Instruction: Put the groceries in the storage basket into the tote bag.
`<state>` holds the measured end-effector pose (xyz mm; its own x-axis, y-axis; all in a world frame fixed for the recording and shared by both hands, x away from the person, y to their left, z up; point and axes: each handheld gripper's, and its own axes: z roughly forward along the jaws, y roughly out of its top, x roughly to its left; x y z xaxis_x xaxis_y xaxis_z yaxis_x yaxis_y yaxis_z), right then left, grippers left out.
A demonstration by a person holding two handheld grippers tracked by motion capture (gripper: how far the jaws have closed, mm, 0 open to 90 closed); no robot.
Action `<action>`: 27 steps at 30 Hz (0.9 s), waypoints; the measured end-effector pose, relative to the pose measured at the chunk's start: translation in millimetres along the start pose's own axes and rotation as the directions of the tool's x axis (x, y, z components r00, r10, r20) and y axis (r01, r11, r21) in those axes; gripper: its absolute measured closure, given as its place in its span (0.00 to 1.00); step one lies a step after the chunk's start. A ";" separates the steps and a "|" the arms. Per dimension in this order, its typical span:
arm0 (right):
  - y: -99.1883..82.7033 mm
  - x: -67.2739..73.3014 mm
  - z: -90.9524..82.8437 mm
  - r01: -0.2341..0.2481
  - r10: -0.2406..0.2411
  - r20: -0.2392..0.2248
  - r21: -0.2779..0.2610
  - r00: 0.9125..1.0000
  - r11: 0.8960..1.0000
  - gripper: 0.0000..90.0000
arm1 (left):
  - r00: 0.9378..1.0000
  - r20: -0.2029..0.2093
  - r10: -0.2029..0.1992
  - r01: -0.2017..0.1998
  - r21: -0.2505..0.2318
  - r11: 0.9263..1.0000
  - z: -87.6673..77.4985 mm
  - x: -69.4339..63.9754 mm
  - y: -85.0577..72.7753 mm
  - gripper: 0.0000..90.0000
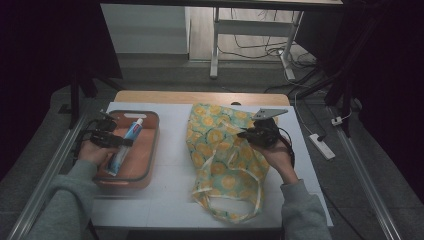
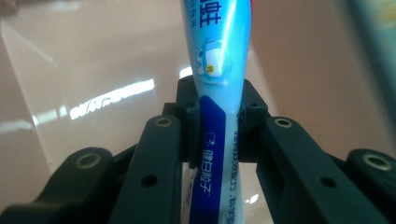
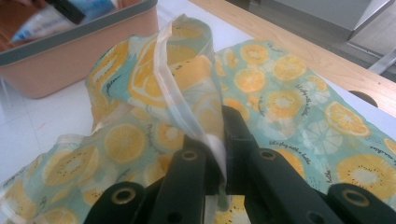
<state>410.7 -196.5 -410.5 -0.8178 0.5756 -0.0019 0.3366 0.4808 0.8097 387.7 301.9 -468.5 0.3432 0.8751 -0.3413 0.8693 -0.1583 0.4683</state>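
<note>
The left gripper (image 1: 125, 142) is positioned over the salmon-coloured tray (image 1: 150, 165) at the left side of the white worktop (image 1: 170, 200). Its jaws are closed on a blue-and-white toothpaste tube (image 1: 125, 145), gripping it across the body. In the left gripper view, the tube (image 2: 212, 93) runs upward between the two jaws, with the tray floor (image 2: 93, 70) behind it. In the high view, the tube lies lengthwise in the tray, white cap pointing toward the far rim.

The right gripper (image 1: 242, 133) is at the centre-right of the worktop, over a fabric bag (image 1: 220, 165) printed with orange slices on a teal ground. Its jaws are clamped on a pale edge strip of the bag (image 3: 187, 112), which is lifted and stands above the rest of the cloth. The bag's handle loop (image 1: 235, 212) lies flat toward the near worktop edge. The tray (image 3: 84, 51) sits just beside the bag.
</note>
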 end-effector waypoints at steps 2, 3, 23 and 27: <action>0.3 0.4 -0.2 0.001 -0.001 0.000 -0.001 1.000 1.000 0.96 | 1.000 0.023 0.012 -0.012 -0.024 1.000 -9.7 -4.1 0.6 0.83; 0.4 0.6 -0.4 0.002 -0.002 0.000 -0.002 1.000 1.000 0.96 | 0.999 0.033 0.017 -0.016 -0.038 0.999 -14.1 -6.5 0.8 0.83; 1.7 0.9 0.7 0.003 -0.003 0.001 -0.015 1.000 1.000 0.96 | 0.944 0.230 0.235 -0.199 -0.171 0.965 -50.2 -96.2 -7.8 0.83; 2.6 1.3 1.8 0.000 0.000 0.003 -0.018 1.000 1.000 0.96 | 0.915 0.285 0.287 -0.248 -0.164 0.955 -42.2 -121.4 -11.1 0.83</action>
<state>411.3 -193.3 -409.5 -0.8163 0.5776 -0.0037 0.3278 0.4685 0.8204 321.4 216.7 -397.9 0.6647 0.6245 -0.4102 0.6863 -0.2931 0.6657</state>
